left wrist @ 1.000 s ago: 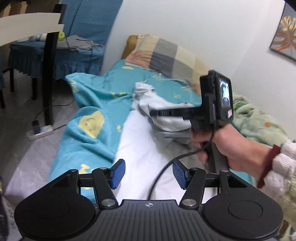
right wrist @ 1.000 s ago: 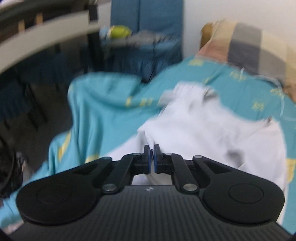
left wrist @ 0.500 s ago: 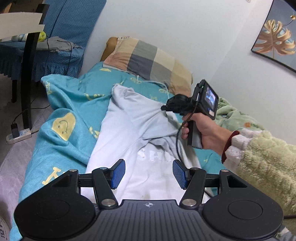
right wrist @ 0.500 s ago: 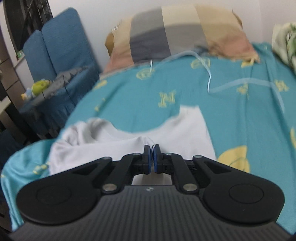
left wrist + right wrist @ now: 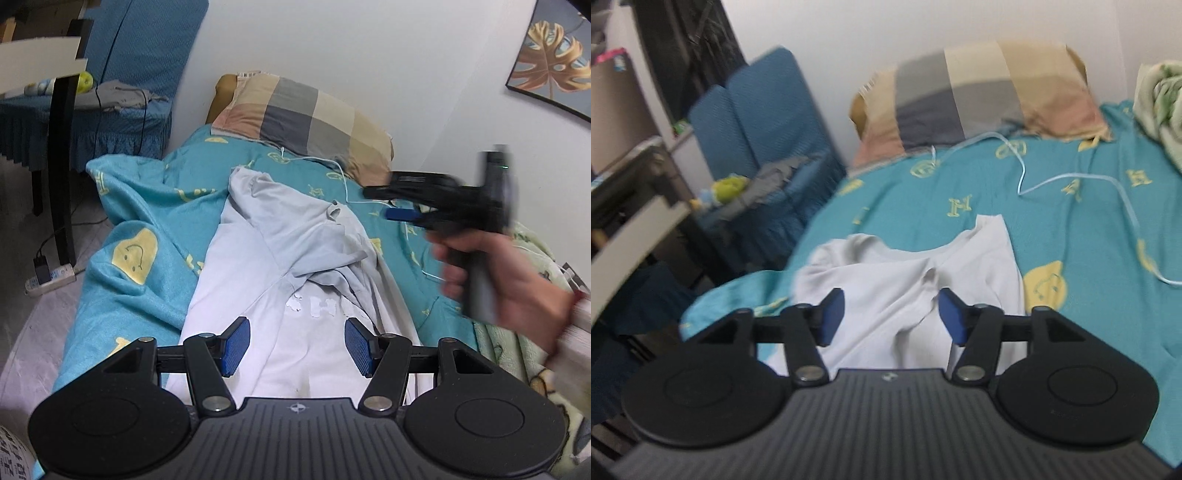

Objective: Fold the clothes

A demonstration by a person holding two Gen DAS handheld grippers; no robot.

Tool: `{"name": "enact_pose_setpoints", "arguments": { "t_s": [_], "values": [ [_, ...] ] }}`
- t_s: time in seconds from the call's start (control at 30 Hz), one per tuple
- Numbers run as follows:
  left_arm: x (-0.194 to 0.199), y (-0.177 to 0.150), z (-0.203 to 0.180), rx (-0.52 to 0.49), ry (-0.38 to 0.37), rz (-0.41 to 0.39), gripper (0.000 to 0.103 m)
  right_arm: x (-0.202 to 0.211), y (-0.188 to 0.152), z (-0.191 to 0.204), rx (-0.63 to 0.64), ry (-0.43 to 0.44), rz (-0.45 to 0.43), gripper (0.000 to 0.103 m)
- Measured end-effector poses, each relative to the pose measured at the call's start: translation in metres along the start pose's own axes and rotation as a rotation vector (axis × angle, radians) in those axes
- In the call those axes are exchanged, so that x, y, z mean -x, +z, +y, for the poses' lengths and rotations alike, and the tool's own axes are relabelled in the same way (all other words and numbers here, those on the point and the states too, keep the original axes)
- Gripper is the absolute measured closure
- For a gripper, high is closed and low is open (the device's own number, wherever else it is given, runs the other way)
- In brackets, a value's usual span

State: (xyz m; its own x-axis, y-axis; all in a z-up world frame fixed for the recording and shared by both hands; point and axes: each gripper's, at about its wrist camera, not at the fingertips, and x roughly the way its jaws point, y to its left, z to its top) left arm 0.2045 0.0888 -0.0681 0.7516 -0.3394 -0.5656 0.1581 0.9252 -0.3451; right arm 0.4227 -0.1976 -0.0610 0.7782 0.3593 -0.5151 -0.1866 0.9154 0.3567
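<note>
Both grippers' fingers apart, right opening, empty; white shirt [image 5: 295, 258] on teal blanket [image 5: 147, 206], checked pillow [image 5: 310, 114].

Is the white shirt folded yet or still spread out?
Partly folded: one side of the white shirt lies flipped over its middle on the teal blanket, rumpled; the rest lies flat.

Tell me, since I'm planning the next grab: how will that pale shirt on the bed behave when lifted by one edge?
Probably floppy: the pale shirt lies in soft creases and folds over itself. Likely light, as it looks like thin fabric. It may drag and bunch on the teal blanket rather than slide cleanly.
</note>
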Motion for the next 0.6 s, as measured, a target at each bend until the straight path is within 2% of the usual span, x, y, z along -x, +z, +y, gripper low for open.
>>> {"name": "enact_pose_setpoints", "arguments": {
  "t_s": [0.13,0.27,0.3,0.37,0.43,0.53,0.6],
  "values": [
    [0.018,-0.003,-0.011,-0.005,0.004,-0.022,0.042,0.082,-0.026,0.028,0.052,0.012,0.008,0.043],
    [0.035,-0.006,-0.027,-0.071,0.018,-0.047,0.033,0.159,-0.066,0.052,0.083,-0.005,-0.013,0.043],
    [0.039,-0.006,-0.030,-0.087,0.025,-0.052,0.033,0.176,-0.079,0.057,0.072,-0.013,-0.022,0.042],
    [0.046,-0.005,-0.030,-0.099,0.035,-0.059,0.033,0.205,-0.104,0.064,0.048,-0.003,-0.035,0.030],
    [0.052,-0.003,-0.027,-0.084,0.040,-0.061,0.033,0.226,-0.127,0.068,0.050,0.012,-0.074,0.019],
    [0.061,0.000,-0.022,-0.085,0.073,-0.030,0.033,0.241,-0.151,0.065,0.062,0.002,-0.084,0.020],
    [0.068,0.002,-0.020,-0.107,0.067,0.003,0.033,0.246,-0.160,0.059,0.046,-0.009,-0.079,0.020]
  ]
}}
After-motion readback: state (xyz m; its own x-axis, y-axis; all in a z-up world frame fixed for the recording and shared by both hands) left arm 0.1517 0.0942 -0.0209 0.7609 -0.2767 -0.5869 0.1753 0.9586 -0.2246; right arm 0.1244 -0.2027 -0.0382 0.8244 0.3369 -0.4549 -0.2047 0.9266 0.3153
